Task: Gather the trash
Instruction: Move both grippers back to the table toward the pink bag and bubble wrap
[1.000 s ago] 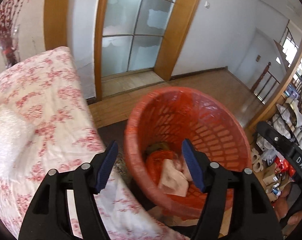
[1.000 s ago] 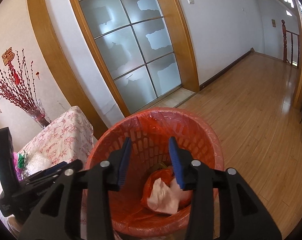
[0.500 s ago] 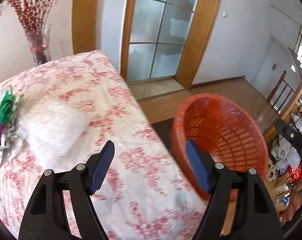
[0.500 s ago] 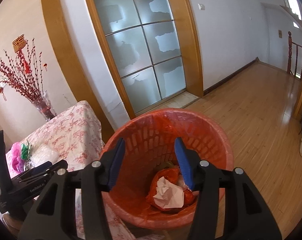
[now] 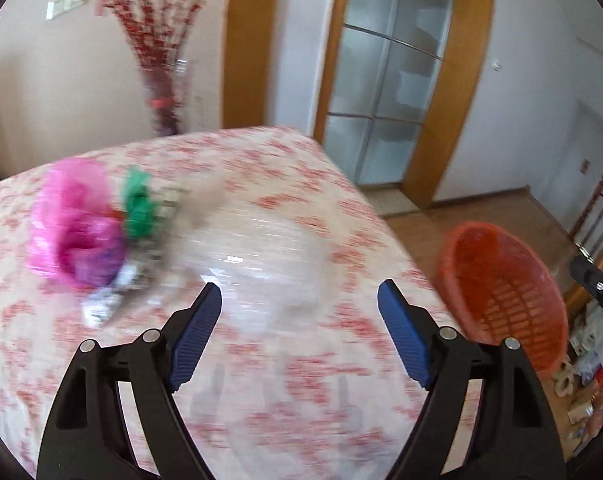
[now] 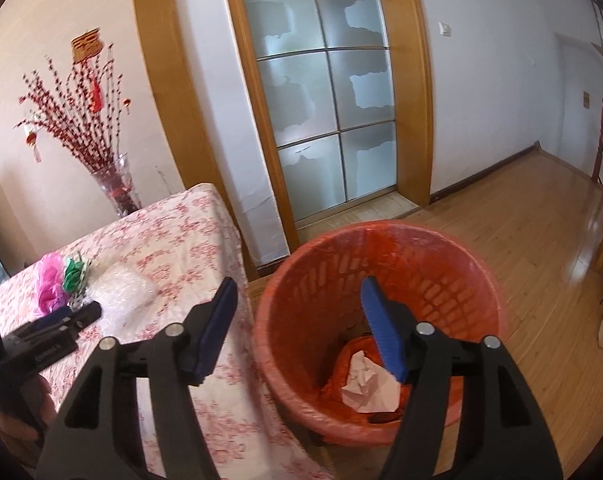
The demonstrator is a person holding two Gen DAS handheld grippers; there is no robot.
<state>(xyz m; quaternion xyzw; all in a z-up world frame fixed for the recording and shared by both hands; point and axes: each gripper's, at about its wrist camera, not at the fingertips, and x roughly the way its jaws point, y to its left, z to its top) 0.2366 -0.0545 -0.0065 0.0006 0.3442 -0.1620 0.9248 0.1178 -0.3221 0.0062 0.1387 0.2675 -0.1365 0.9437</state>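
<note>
Left gripper, jaws spread and empty, aimed at clear plastic wrap on desk; right gripper, likewise released, above orange bin, likely awaiting drop-off.

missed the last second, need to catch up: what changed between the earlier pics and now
The left gripper swung away from the red basket to over the table, now aimed at the clear plastic wrap beside the pink bag and green scrap. The right gripper opened wider and shifted a little toward the table. Both stayed empty; the crumpled paper stayed in the basket.
</note>
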